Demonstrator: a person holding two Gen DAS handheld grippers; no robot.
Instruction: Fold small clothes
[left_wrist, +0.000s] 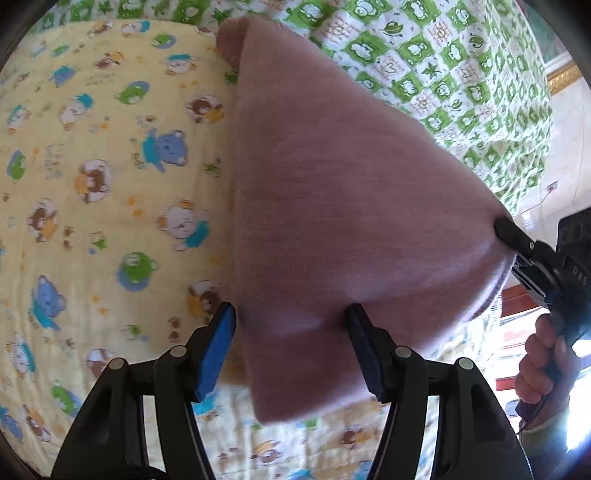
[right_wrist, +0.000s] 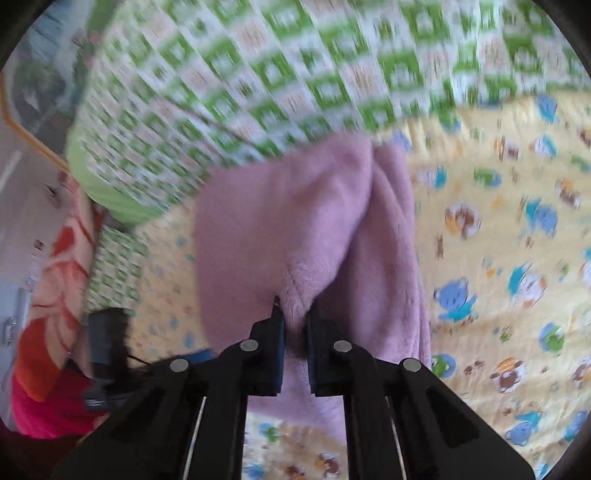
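Pink fleece garment (left_wrist: 332, 192) hangs lifted above a yellow cartoon-print blanket (left_wrist: 92, 184), stretched between the two grippers. In the left wrist view the left gripper (left_wrist: 291, 328) has its two fingers spread wide apart, blue pad (left_wrist: 218, 347) showing on the left one, and the cloth drapes down between and in front of them; whether either finger actually presses the fabric cannot be told. At the right edge of that view the right gripper (left_wrist: 508, 230) pinches a far corner of the garment, pulling the cloth taut into a point, with the person's hand (left_wrist: 543, 365) wrapped around its handle. In the right wrist view, which is motion-blurred, the right gripper (right_wrist: 295, 325) has its fingers drawn close together with a fold of the pink fabric (right_wrist: 306, 229) clamped between them, and the rest of the garment falls away in two soft lobes. Behind lies a green-and-white checked quilt (right_wrist: 258, 74), meeting the yellow blanket (right_wrist: 498, 221) near the garment's far end.
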